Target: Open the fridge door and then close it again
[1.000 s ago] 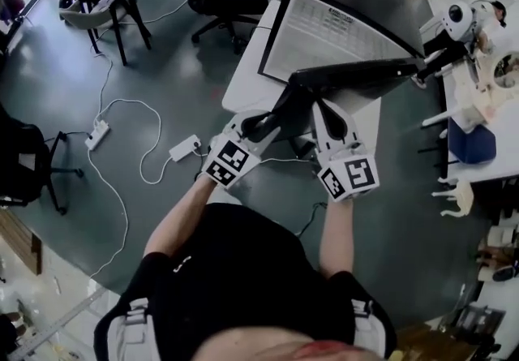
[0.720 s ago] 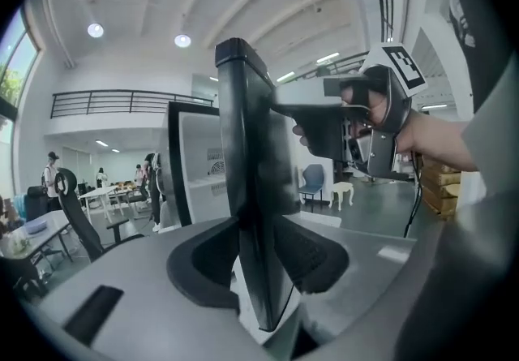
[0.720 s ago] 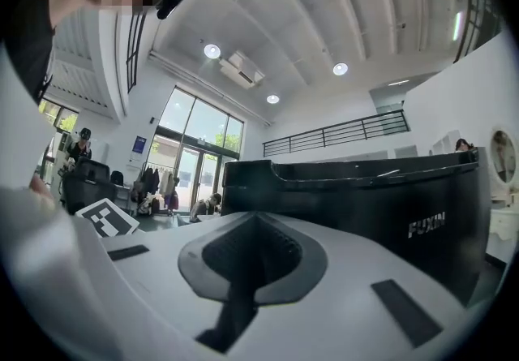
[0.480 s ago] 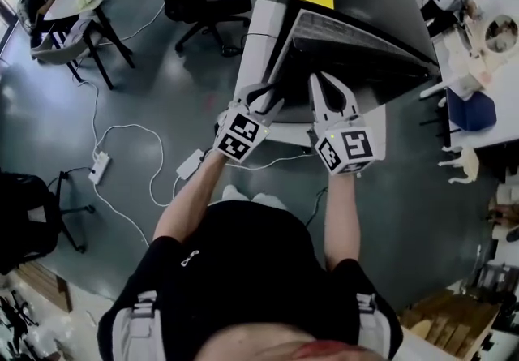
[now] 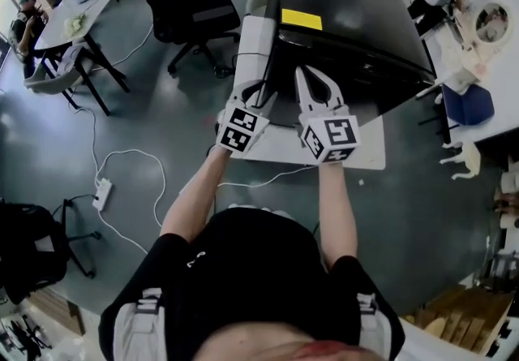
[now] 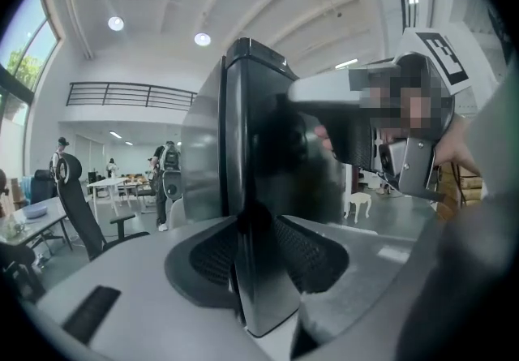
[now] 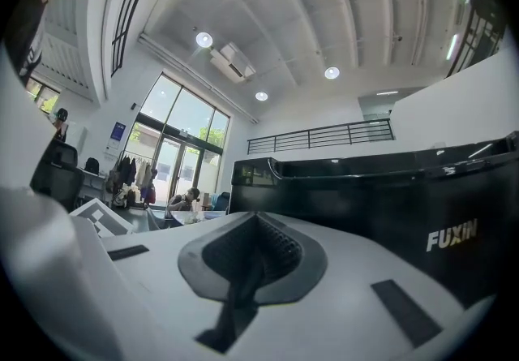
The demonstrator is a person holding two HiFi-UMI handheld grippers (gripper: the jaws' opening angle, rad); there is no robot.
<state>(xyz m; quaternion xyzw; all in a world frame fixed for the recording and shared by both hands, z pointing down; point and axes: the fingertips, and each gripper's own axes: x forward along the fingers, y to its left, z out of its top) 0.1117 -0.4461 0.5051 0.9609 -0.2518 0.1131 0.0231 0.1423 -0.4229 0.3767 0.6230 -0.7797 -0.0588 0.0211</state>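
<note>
Fridge door (image 6: 263, 165) swung inward, left gripper (image 5: 258, 98) clamps its edge, right gripper (image 5: 316, 85) closed, empty

Glossy black fridge door (image 5: 365, 96) stands upright, seemingly shut or nearly so.

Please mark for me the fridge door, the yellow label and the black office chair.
fridge door (image 6: 247, 156), left gripper view, on its dark side edge.
yellow label (image 5: 302, 19), head view, on its middle.
black office chair (image 5: 204, 7), head view, on its seat.
</note>
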